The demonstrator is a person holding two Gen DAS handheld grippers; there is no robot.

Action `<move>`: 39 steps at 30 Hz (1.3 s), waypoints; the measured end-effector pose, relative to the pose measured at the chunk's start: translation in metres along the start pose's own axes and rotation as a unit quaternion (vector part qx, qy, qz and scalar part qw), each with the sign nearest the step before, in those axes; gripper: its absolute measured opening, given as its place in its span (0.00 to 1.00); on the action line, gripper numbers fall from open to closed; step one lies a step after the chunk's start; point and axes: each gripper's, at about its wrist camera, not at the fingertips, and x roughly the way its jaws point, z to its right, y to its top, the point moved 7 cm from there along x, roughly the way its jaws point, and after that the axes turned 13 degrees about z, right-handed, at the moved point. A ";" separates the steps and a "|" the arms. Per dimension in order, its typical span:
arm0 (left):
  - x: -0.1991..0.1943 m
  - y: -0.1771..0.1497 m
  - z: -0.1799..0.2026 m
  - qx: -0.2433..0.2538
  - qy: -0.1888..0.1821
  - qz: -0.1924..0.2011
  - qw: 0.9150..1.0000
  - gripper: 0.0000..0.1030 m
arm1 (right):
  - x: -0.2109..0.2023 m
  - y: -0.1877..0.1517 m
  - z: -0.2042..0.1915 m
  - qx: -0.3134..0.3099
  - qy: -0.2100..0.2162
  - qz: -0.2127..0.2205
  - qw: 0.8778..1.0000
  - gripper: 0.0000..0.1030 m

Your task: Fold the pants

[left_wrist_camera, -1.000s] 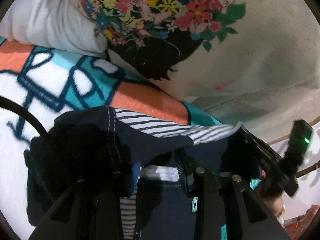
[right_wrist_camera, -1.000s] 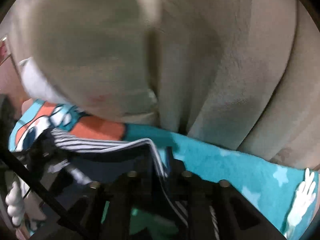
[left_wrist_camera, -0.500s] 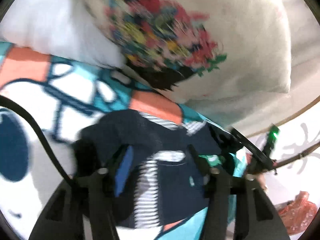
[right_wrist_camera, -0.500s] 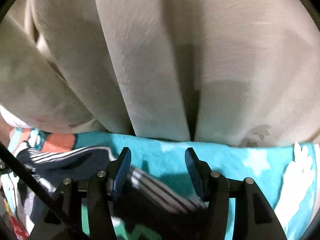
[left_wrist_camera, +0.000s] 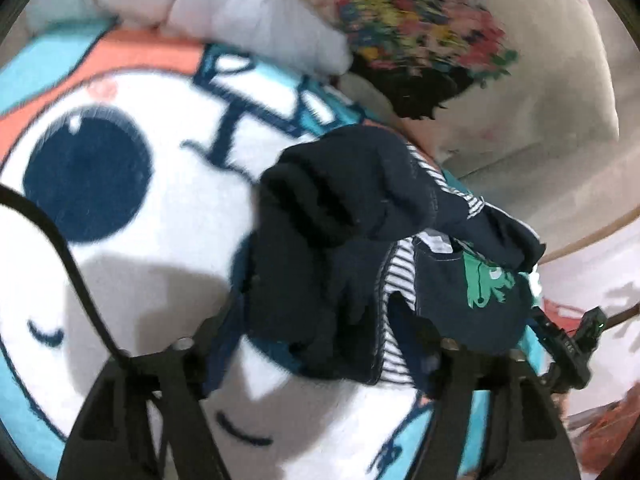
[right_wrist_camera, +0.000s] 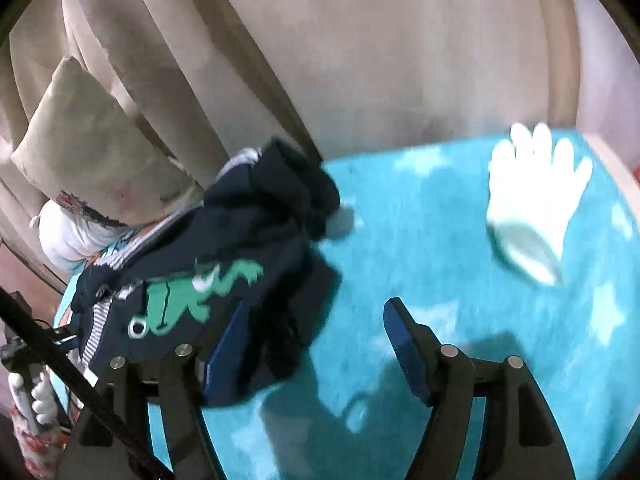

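Pants dinosaur clearer from right.

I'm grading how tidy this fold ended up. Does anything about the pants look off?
Yes. The navy pants sit in a rumpled heap on the cartoon blanket, striped lining turned out and cloth bunched at the top, not flat. Both claws, left claw and right claw, are open.

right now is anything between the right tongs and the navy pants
Nothing visible is. The right tongs are open, and the bunched navy pants lie directly against the left pad. Only bare teal blanket shows between the pads. The beige cushions sit behind the pants, out of the path.
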 end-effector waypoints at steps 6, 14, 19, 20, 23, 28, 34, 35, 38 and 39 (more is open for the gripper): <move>0.016 -0.007 0.025 0.045 0.036 0.023 0.998 0.84 | 0.027 -0.010 -0.032 0.002 0.021 0.007 1.000 0.75; -0.001 -0.010 0.033 0.060 0.036 0.004 0.998 0.19 | 0.023 -0.013 -0.058 0.002 0.047 0.000 0.999 0.15; -0.039 -0.010 0.036 0.069 0.024 0.020 0.997 0.15 | -0.020 -0.012 -0.068 0.010 0.079 0.016 0.997 0.15; -0.047 -0.013 0.035 0.072 0.021 0.021 0.997 0.15 | -0.032 -0.016 -0.070 0.011 0.086 0.017 0.996 0.15; -0.057 -0.036 0.030 0.062 0.000 0.013 0.998 0.16 | -0.059 -0.034 -0.068 0.016 0.097 0.014 0.995 0.15; -0.063 -0.062 0.009 0.044 -0.014 0.004 0.999 0.22 | -0.066 -0.081 -0.041 -0.001 0.057 -0.032 0.998 0.24; -0.099 -0.043 0.013 0.076 -0.014 0.076 0.994 0.40 | -0.086 -0.025 -0.023 -0.026 0.002 0.030 0.999 0.70; -0.100 -0.040 0.016 0.078 -0.019 0.084 0.993 0.41 | -0.080 -0.009 -0.017 -0.027 -0.007 0.036 0.999 0.75; -0.095 -0.026 0.038 0.104 -0.033 0.091 0.990 0.45 | -0.042 0.031 -0.007 -0.014 -0.017 0.038 0.999 0.75; -0.091 -0.021 0.045 0.116 -0.033 0.095 0.988 0.47 | -0.031 0.039 -0.001 -0.009 -0.020 0.033 0.999 0.75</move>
